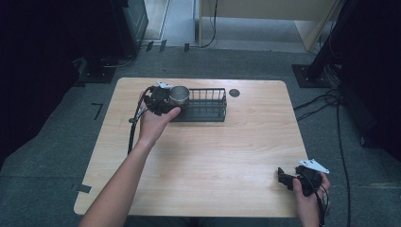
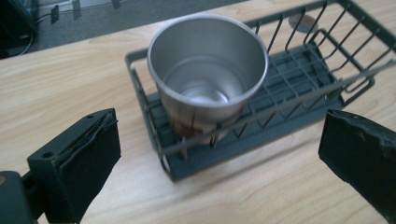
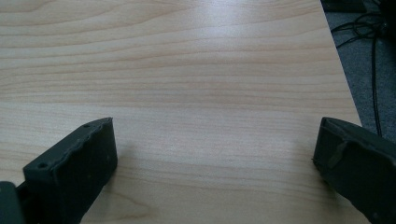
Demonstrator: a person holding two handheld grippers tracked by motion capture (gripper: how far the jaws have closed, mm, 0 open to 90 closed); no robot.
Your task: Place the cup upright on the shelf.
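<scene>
The shiny steel cup point(image 2: 208, 74) stands upright, mouth up, at one end of the dark grey wire basket point(image 2: 327, 70), which sits on the pale wooden bench point(image 1: 213, 156). It lies straight ahead of the left claw point(image 2: 219, 154), just beyond the jaw tips and centred between them, with the basket's near rail crossing in front of its base. The left claw's jaws are spread wide with nothing between the pads; they touch neither cup nor basket. The basket's long axis runs away from the cup toward that claw's right-hand jaw. In the high view the left claw point(image 1: 163, 100) sits just beside the cup, while the right claw point(image 1: 285, 178) rests well apart near the bench's front corner, jaws likewise wide and empty over bare wood. The left hand is by far the nearer, so any further handling of the cup would likely fall to it.
</scene>
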